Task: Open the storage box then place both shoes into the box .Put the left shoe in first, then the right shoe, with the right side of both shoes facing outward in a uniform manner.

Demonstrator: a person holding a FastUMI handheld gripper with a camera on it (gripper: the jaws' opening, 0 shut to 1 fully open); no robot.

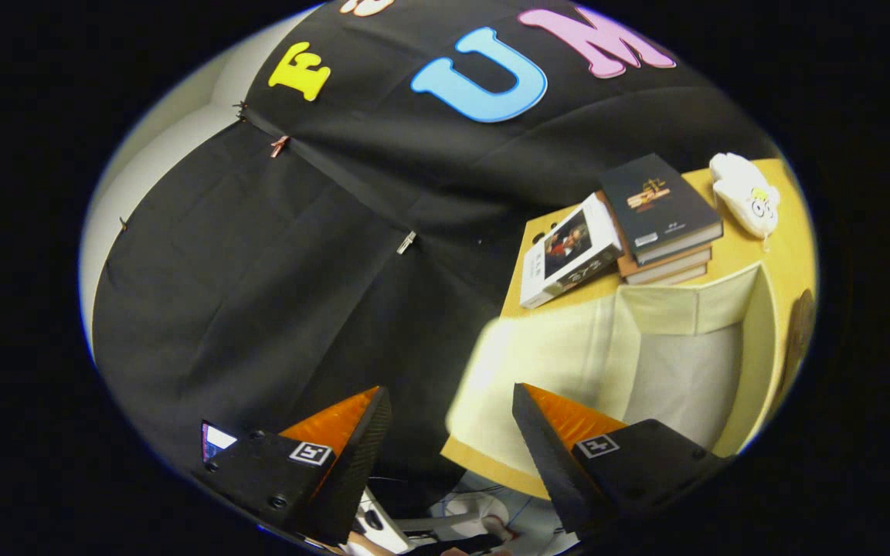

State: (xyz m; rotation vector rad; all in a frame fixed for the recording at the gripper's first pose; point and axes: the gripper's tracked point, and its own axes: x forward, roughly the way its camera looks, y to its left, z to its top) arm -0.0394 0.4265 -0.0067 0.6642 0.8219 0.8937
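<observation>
My gripper is open with nothing between its fingers, held tilted in front of the black cloth wall. Just ahead of the right finger stands the pale yellow cloth storage box on a yellow table. The box is open: its lid flap hangs down on the side nearest me, blurred, and the pale inside shows. Low between the fingers lie white and dark shapes, too cut off to tell what they are.
Beyond the box, a stack of books lies on the table with a white-covered book leaning against it. A white plush toy sits past the books. The black cloth wall hangs left of the table.
</observation>
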